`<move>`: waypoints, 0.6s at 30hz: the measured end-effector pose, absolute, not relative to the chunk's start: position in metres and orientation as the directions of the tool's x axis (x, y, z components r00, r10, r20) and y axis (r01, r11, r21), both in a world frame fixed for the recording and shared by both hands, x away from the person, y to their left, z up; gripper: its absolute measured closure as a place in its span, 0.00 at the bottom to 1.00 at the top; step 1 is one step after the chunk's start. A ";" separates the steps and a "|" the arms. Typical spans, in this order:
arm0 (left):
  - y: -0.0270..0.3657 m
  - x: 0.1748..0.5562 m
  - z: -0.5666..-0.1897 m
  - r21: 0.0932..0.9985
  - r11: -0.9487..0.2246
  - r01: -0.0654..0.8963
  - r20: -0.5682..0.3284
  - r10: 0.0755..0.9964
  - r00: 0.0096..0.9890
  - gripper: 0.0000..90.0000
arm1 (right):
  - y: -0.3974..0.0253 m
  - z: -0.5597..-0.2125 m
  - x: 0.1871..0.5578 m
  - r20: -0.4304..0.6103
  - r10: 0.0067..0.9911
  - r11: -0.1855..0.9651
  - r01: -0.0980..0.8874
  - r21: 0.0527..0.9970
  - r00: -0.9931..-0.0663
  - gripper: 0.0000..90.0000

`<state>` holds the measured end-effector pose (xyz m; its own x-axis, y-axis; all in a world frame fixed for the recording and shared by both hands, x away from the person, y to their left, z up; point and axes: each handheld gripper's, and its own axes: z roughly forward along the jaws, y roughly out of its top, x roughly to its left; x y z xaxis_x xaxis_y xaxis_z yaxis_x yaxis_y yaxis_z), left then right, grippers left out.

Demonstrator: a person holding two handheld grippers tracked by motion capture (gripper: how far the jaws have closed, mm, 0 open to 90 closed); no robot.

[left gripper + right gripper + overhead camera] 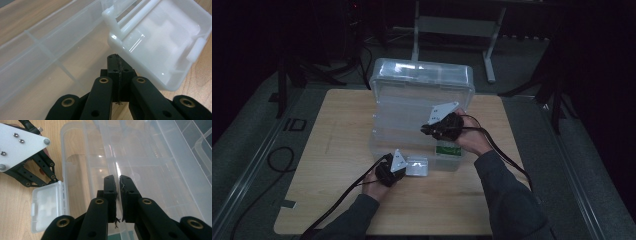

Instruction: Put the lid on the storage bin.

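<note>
the clear storage box [422, 100] stands in the middle of the surface [337, 130], its lid raised toward the far side. a small white latch flap [417, 166] hangs open at the box's near edge. the left tool [393, 167] sits just left of that flap; its jaws are pressed together on nothing, tips beside the flap [160, 42]. the right tool [428, 129] hovers over the open box, jaws nearly together, a thin gap between them, holding nothing. to do this well, i judge the lid should be steadied by its rim with the right tool while the left keeps the latch clear.
</note>
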<state>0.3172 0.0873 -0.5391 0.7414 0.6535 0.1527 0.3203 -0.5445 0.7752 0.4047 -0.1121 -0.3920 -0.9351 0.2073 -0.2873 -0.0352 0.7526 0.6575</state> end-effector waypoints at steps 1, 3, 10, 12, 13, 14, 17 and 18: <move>0.087 0.317 -0.539 0.775 -0.544 0.321 0.152 0.654 0.741 1.00 | -0.112 -0.392 0.404 -0.287 0.209 0.751 -0.035 0.659 -0.935 0.94; 0.087 0.317 -0.539 0.775 -0.544 0.321 0.152 0.654 0.741 1.00 | -0.112 -0.393 0.404 -0.283 0.210 0.751 -0.031 0.660 -0.936 0.94; 0.087 0.317 -0.539 0.775 -0.545 0.320 0.154 0.653 0.741 1.00 | -0.112 -0.394 0.403 -0.284 0.206 0.751 -0.034 0.659 -0.936 0.94; 0.087 0.317 -0.539 0.775 -0.545 0.319 0.154 0.653 0.741 1.00 | -0.112 -0.394 0.403 -0.284 0.206 0.751 -0.035 0.660 -0.936 0.93; 0.087 0.317 -0.539 0.775 -0.545 0.320 0.154 0.653 0.741 1.00 | -0.112 -0.394 0.403 -0.283 0.206 0.750 -0.035 0.660 -0.937 0.94; 0.087 0.317 -0.539 0.775 -0.546 0.319 0.155 0.653 0.741 1.00 | -0.112 -0.394 0.403 -0.281 0.206 0.750 -0.033 0.661 -0.937 0.94; 0.087 0.317 -0.539 0.775 -0.546 0.319 0.154 0.653 0.742 1.00 | -0.112 -0.394 0.402 -0.280 0.204 0.750 -0.034 0.660 -0.938 0.94; 0.087 0.317 -0.539 0.775 -0.546 0.319 0.155 0.652 0.742 1.00 | -0.112 -0.395 0.402 -0.279 0.203 0.750 -0.034 0.661 -0.939 0.94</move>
<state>0.3171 0.0873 -0.5391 0.7419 0.6525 0.1547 0.3188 -0.5461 0.7747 0.4024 -0.1124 -0.3947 -0.9385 0.2033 -0.2789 -0.0341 0.7496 0.6611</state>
